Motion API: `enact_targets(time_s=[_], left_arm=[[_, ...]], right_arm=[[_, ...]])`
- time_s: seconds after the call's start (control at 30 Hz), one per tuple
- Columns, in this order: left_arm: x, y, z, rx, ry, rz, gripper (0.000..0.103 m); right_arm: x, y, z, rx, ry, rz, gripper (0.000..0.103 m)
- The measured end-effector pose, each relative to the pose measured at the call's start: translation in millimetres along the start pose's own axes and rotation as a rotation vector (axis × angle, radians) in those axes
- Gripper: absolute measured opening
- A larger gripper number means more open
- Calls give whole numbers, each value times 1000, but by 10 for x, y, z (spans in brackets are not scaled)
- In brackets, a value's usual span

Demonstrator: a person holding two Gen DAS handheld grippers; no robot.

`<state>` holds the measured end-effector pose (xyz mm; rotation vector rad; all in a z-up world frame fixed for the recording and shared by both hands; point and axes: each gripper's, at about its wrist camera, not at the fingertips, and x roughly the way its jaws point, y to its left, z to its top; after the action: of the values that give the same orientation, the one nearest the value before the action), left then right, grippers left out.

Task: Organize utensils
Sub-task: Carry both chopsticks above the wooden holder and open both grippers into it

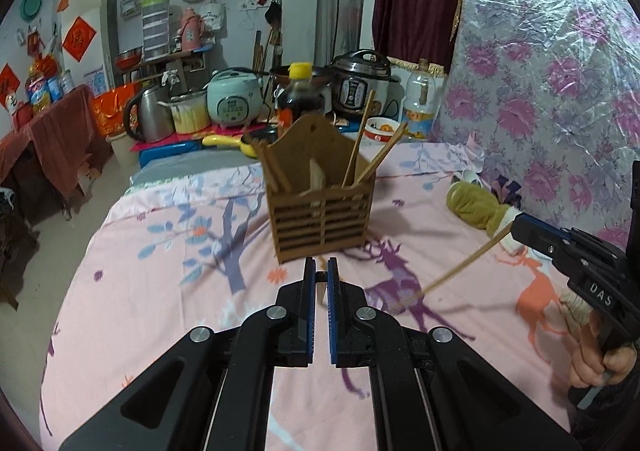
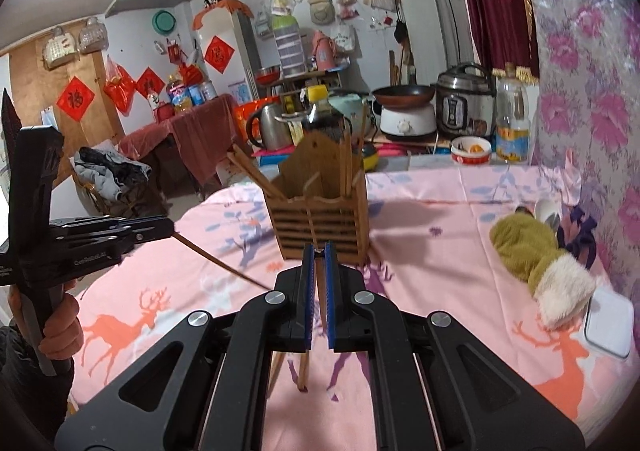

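A brown slatted wooden utensil holder (image 1: 322, 207) stands on the pink deer-print sheet (image 1: 160, 291), with several wooden chopsticks (image 1: 360, 139) leaning in its compartments; it also shows in the right wrist view (image 2: 320, 219). My left gripper (image 1: 320, 275) is shut on a chopstick, seen slanting down from it in the right wrist view (image 2: 218, 261). My right gripper (image 2: 319, 255) is shut on a chopstick (image 2: 320, 291) just in front of the holder; that chopstick also shows in the left wrist view (image 1: 464, 269).
An olive and white mitten (image 2: 540, 259) lies on the bed at the right beside a white box (image 2: 610, 321). Behind the bed stand a soy sauce bottle (image 1: 298, 97), rice cookers (image 1: 234, 99), a kettle (image 1: 148, 113) and a bowl (image 2: 470, 149). A floral wall (image 1: 560, 71) runs along the right.
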<state>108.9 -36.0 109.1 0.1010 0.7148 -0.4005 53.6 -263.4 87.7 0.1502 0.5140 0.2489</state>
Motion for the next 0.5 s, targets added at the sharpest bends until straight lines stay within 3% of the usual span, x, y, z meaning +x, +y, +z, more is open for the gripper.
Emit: enact_targets(time_s=[0.5], left_arm=[[-102,-129,866,20,-108,-1,6]], right_arm=[[175,188,592,-13,-66,18,6]])
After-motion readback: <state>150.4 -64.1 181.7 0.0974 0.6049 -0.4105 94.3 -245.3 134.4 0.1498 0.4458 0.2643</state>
